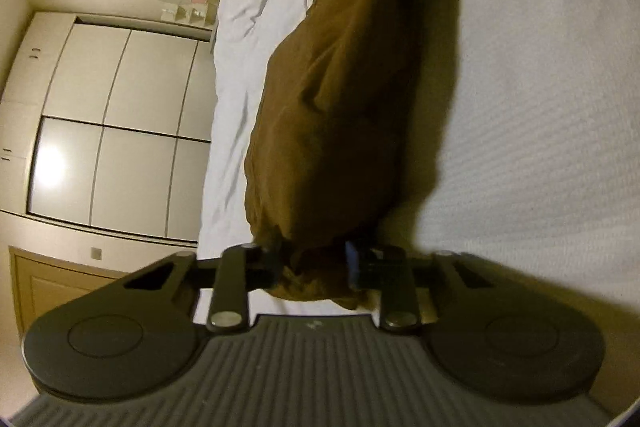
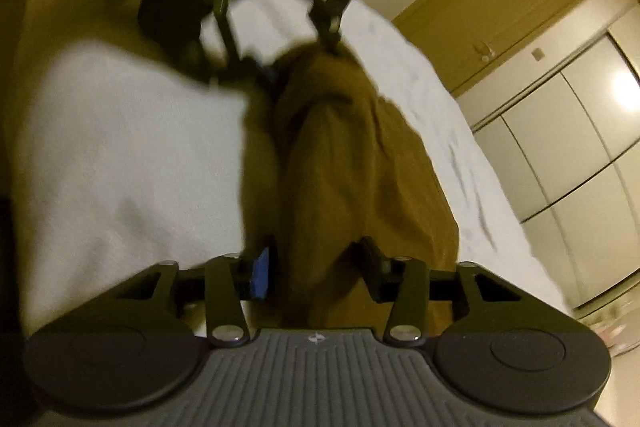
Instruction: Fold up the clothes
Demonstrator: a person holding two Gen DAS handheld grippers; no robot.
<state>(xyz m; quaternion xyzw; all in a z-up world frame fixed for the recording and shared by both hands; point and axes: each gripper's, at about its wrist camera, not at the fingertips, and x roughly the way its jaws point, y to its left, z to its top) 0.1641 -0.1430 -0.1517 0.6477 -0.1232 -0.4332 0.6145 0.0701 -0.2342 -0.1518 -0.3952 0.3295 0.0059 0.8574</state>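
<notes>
left claw [image 1: 316, 267] clamped on one end of the brown garment [image 1: 340, 99] | right claw [image 2: 316, 267] clamped on the other end | garment is held bunched and stretched out between the two claws, over the white bed [image 1: 540, 147] | wardrobe doors [image 1: 120, 131] and a wooden door [image 2: 496, 11] seen behind, pretty blurry tbh

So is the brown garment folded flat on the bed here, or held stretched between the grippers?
Held stretched, not folded: the brown garment runs bunched from the left gripper to the right gripper, above the white bed.
</notes>
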